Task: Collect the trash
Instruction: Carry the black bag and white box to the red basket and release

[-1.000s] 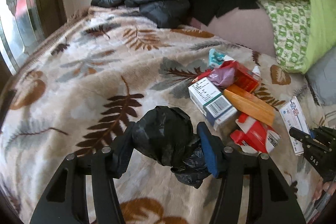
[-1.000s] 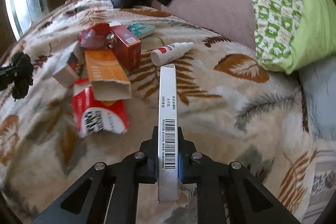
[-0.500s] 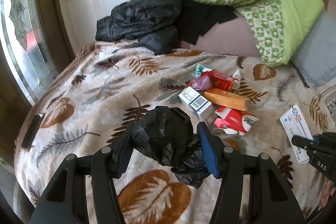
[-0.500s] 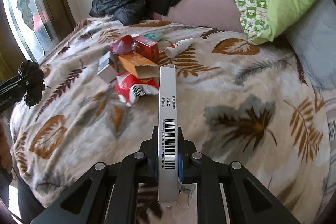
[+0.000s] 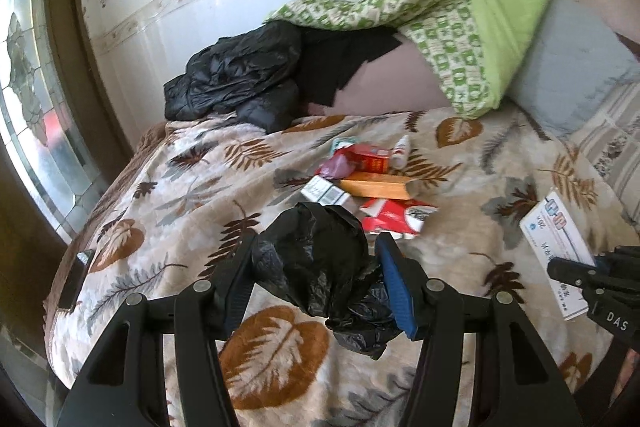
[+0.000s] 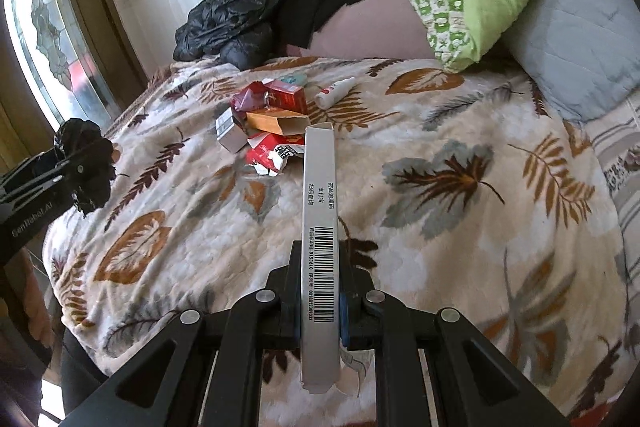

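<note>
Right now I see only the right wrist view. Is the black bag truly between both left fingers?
Observer: Yes, the black bag sits between both pads of the left gripper.
Operator: What is on my box's wide face?
Observer: The white box in the right gripper shows a blue and red logo.
Operator: Anything at the bed's left edge?
Observer: A flat dark object lies on the blanket there; I cannot identify it.

"das" on right gripper (image 5: 600,291); "genrobot.ai" on left gripper (image 6: 60,179).
</note>
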The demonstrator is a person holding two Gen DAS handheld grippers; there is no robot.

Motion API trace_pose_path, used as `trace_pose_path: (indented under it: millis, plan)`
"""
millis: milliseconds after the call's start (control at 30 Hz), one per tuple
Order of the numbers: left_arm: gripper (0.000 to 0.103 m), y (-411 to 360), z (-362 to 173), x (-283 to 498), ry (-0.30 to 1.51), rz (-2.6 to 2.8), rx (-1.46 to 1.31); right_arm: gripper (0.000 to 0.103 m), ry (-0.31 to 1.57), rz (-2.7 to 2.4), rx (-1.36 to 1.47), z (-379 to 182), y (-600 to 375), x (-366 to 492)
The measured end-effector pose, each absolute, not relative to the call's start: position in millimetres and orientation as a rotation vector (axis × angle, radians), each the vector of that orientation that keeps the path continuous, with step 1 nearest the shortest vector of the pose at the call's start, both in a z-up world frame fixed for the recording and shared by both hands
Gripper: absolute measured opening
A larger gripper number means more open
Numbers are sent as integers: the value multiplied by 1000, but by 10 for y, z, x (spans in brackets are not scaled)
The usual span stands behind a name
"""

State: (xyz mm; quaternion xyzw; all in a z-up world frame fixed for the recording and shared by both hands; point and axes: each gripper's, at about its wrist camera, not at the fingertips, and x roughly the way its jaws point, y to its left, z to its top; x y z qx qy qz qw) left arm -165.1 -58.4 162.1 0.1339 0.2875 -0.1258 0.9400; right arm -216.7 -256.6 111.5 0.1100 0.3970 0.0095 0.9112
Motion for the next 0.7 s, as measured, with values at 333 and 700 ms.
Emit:
trace_pose_path:
  millis: [333,700]
  plan:
    - [58,-751,1742,-1942,545,-320,307,13,787,-11,280,1245,-2609,-2511]
    - [58,-921,1820,-2090,532,-389,315,13,760,-55,286,1353,-2699,-2742]
